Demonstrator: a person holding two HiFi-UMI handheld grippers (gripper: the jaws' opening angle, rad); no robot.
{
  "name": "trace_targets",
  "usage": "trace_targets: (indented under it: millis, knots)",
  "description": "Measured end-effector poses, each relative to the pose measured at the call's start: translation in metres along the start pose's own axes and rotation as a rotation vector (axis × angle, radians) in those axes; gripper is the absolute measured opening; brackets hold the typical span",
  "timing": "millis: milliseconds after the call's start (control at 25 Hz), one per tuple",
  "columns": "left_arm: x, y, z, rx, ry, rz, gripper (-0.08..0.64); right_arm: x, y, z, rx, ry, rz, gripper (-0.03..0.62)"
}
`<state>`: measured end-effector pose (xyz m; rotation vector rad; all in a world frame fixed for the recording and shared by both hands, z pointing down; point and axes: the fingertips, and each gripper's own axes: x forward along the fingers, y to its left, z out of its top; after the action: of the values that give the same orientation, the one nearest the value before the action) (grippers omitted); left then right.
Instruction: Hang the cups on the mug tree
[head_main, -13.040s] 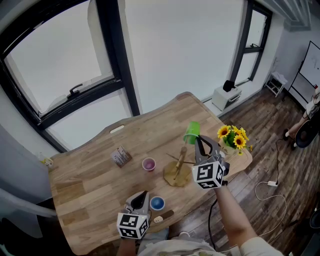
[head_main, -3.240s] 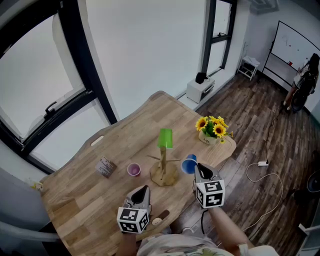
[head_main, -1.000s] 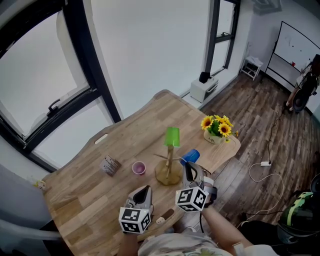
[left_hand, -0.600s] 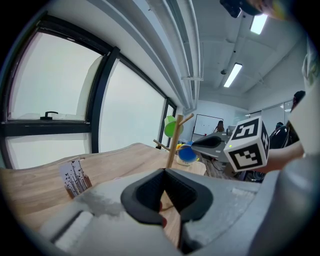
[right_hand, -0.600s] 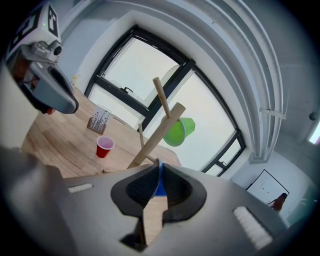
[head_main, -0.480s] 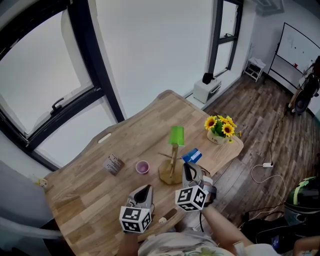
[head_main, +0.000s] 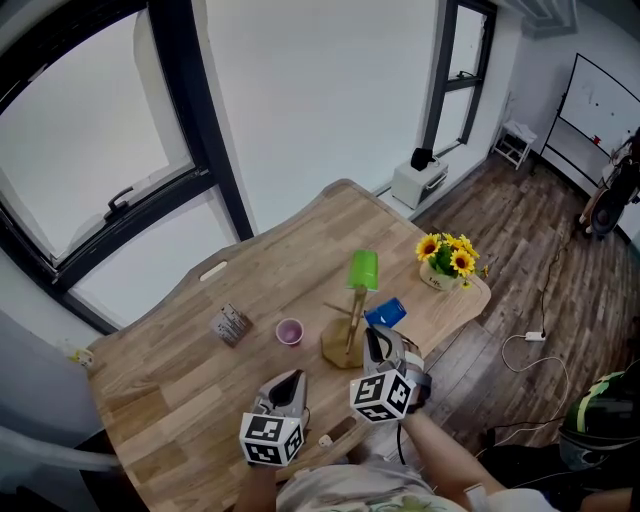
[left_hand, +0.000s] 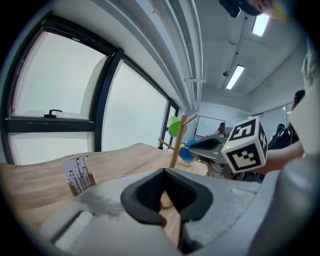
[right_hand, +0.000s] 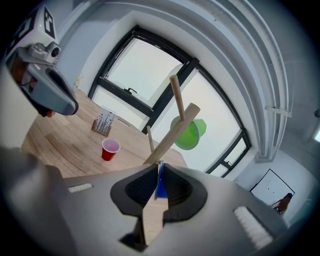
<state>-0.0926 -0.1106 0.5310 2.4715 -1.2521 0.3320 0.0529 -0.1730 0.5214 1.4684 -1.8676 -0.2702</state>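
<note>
The wooden mug tree (head_main: 350, 328) stands mid-table with a green cup (head_main: 363, 270) hung on its top peg. A blue cup (head_main: 386, 313) lies over a slanted peg on the tree's right side. My right gripper (head_main: 376, 340) is just below it. In the right gripper view the cup's blue rim (right_hand: 162, 184) sits between the pads of that gripper (right_hand: 160, 165) beside the peg (right_hand: 170, 137); the jaws have just been opening slightly but still touch the rim. A red cup (head_main: 289, 331) stands upright left of the tree. My left gripper (head_main: 289, 382) rests shut and empty near the front edge.
A small card holder (head_main: 230, 324) stands left of the red cup. A pot of sunflowers (head_main: 448, 258) sits at the table's right corner. A small brown object (head_main: 328, 436) lies at the front edge between the grippers. Bare wood (head_main: 170, 390) stretches to the left.
The right gripper and the blue cup have edged slightly nearer the tree's trunk. The left gripper has kept still. Seconds earlier the blue cup was held off to the tree's right.
</note>
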Motion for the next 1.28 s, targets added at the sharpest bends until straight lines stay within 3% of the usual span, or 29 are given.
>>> trace_targets:
  millis: [520,680,840,1120,1280]
  knots:
    - [-0.001,0.005,-0.006,-0.012,0.004,-0.005,0.0,0.005,0.012,-0.003,0.058,0.013,0.04,0.041]
    - [0.0,0.006,-0.007,-0.014,0.006,-0.009,0.0,0.002,0.015,-0.003,0.107,0.0,0.063,0.106]
    - [0.0,0.006,-0.007,-0.015,0.003,-0.011,0.002,-0.008,0.014,0.004,0.162,-0.04,0.093,0.121]
    - [-0.002,0.006,-0.004,-0.022,-0.006,-0.016,0.0,-0.033,0.003,0.014,0.273,-0.09,0.114,0.117]
    - [-0.004,0.005,-0.002,-0.04,-0.018,-0.019,0.0,-0.048,-0.005,0.019,0.309,-0.134,0.1,0.04]
